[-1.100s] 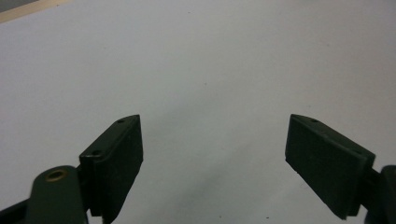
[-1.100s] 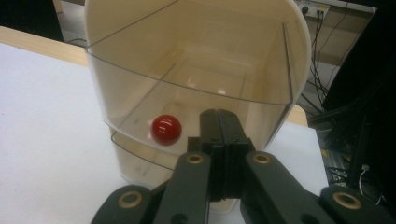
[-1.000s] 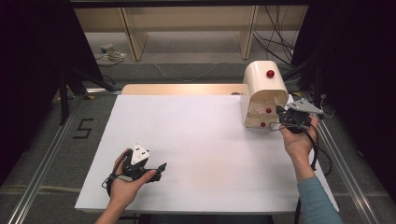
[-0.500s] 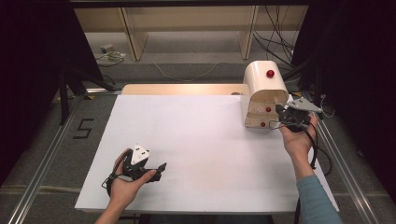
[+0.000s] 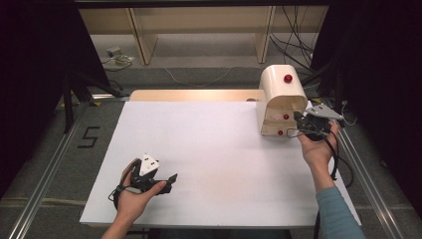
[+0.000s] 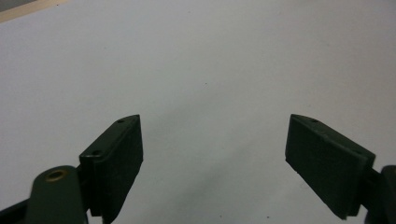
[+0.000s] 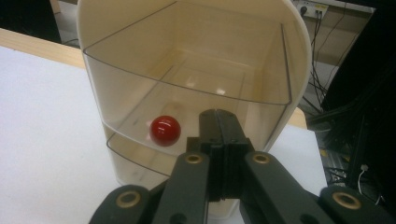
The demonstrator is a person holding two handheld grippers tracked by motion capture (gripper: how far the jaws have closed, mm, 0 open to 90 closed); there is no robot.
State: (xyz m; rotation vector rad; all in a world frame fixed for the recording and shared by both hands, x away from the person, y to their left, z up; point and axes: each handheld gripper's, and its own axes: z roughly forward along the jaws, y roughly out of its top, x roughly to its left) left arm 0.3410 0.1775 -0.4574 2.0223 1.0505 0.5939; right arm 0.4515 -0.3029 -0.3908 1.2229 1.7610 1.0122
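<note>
I am holding my left gripper (image 5: 171,178) in the lower left of the high view, low over the white table (image 5: 214,149), with my left hand (image 5: 134,191) wrapped around its body. In the left gripper view its two black jaws are standing wide apart at the bottom corners of the frame, and there is bare white tabletop between them; they are gripping nothing.

My right hand (image 5: 314,149) is reaching up the right side of the high view, carrying my right gripper (image 5: 298,117) to the open front of the cream cabinet (image 5: 278,89), which is standing at the upper right of the table. In the right gripper view the jaws are pressing flat against each other in the lower middle of the frame, fully closed, and I am seeing nothing held between them. Their tip is sitting right at the front edge of a clear drawer (image 7: 187,93) in the cabinet; whether it is touching the plastic I cannot tell.

A red knob (image 7: 165,130) is showing just left of the jaw tip, at the centre left of that frame. In the high view another red knob (image 5: 288,78) is sitting on the cabinet's rounded top, and two more small red knobs (image 5: 285,117) are showing on the front below.
</note>
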